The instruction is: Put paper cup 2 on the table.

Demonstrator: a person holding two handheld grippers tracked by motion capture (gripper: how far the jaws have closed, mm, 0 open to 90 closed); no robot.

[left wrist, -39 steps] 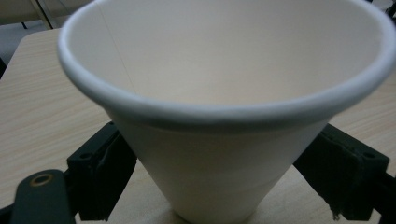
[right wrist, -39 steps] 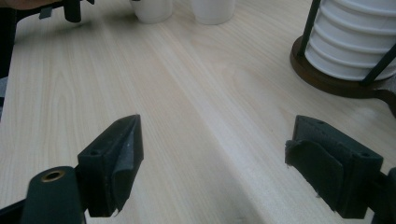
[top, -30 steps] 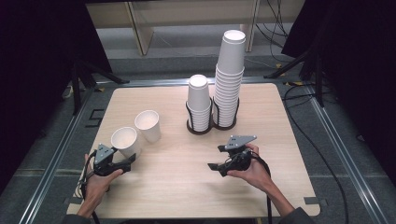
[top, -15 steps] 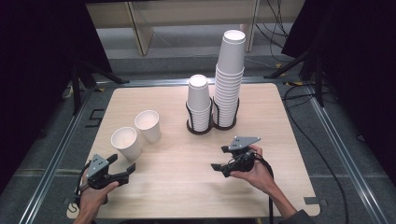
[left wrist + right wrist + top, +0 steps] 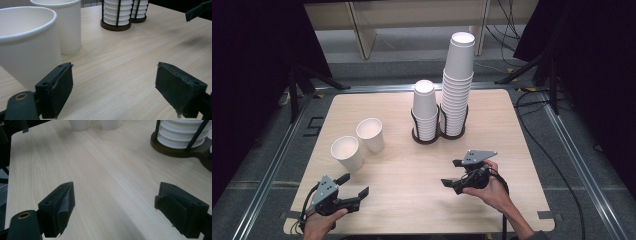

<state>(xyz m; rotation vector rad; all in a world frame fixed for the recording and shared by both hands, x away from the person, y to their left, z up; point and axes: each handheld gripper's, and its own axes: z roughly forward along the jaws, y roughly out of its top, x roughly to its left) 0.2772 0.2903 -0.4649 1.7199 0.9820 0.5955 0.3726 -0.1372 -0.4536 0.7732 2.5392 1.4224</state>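
- Risk: the near cup (image 5: 347, 152), left of the rack (image 5: 427, 139) and towards the person, stands light and empty. A jaw that comes in low or off-centre would likely knock it over or push it into the second cup (image 5: 371, 134), which stands just beside it on the rack's side.
- Risk: paper walls give way. Too hard a squeeze would probably dent the rim or flatten the cup.
- Risk: the tall stack (image 5: 458, 85) in the rack's right ring rises well above the short stack (image 5: 424, 107). A sideways bump from the right gripper (image 5: 451, 172) could tip it.
- Left gripper (image 5: 354, 184): it is released, with its jaws spread wide and nothing between them. It sits far left of the rack, at the near table (image 5: 412, 205) edge. In the left gripper view the near cup (image 5: 27, 45) is just behind the left jaw, and I cannot tell whether they touch.
- Right gripper: its jaws are also spread wide and hold nothing. It hovers over bare wood on the person's side of the rack.
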